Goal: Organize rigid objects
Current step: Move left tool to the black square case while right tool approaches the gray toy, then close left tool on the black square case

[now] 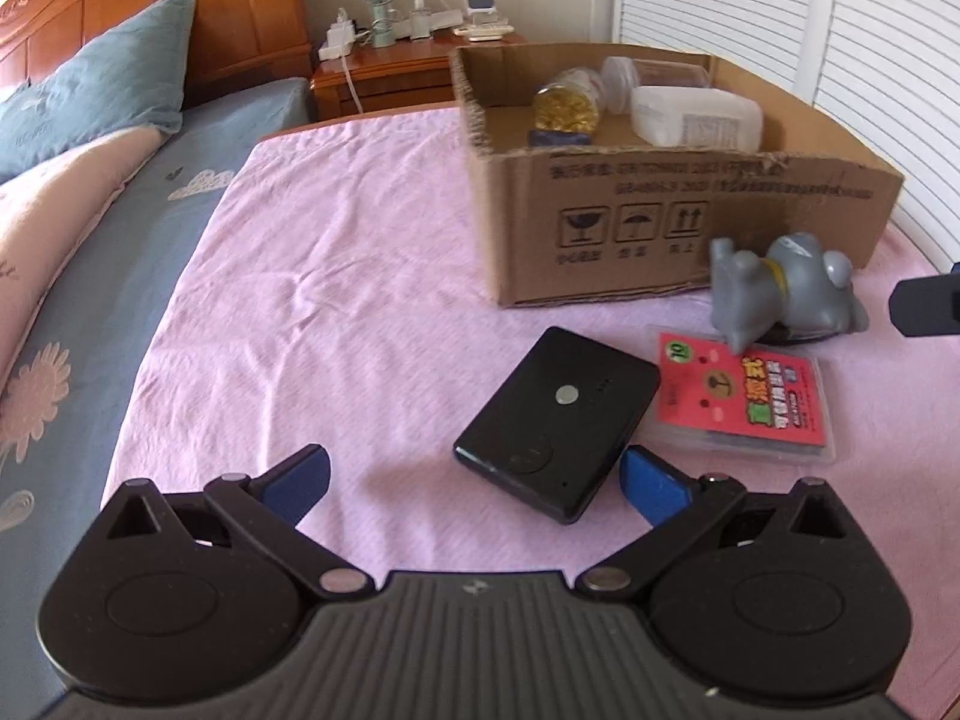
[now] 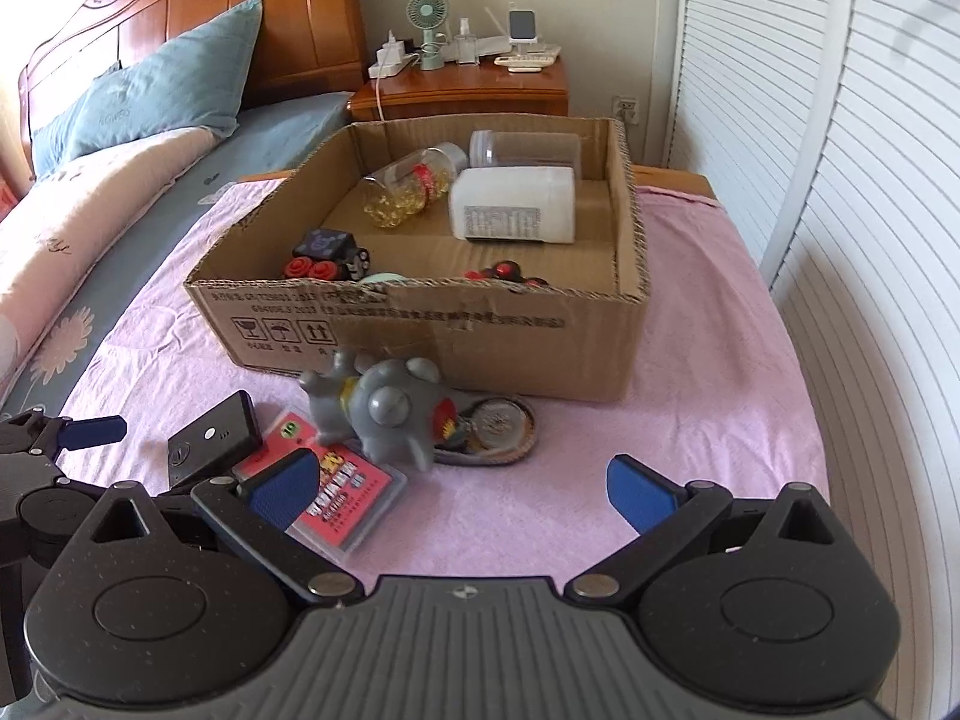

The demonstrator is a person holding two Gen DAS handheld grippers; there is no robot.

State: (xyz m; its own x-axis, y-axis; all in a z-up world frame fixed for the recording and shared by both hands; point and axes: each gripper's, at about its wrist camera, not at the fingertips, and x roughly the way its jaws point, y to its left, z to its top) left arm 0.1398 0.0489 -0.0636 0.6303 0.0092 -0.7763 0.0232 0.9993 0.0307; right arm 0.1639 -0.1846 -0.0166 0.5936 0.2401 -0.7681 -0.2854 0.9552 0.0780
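Note:
A cardboard box (image 1: 690,228) (image 2: 480,342) stands on the pink cloth and holds jars, a white container (image 2: 516,210) and small toys. In front of it lie a black power bank (image 1: 555,420) (image 2: 213,444), a red card pack in a clear case (image 1: 744,399) (image 2: 348,495), a grey toy figure (image 1: 780,294) (image 2: 384,414) and a round tin (image 2: 498,429). My left gripper (image 1: 474,483) is open and empty, with the power bank between and just ahead of its fingertips. My right gripper (image 2: 462,489) is open and empty, just short of the toy and card pack.
The pink cloth (image 1: 312,300) covers a bed end. A blue pillow (image 2: 150,90) and wooden headboard are at the left. A nightstand (image 2: 468,87) with a fan and chargers stands behind the box. White louvred doors (image 2: 840,180) are at the right.

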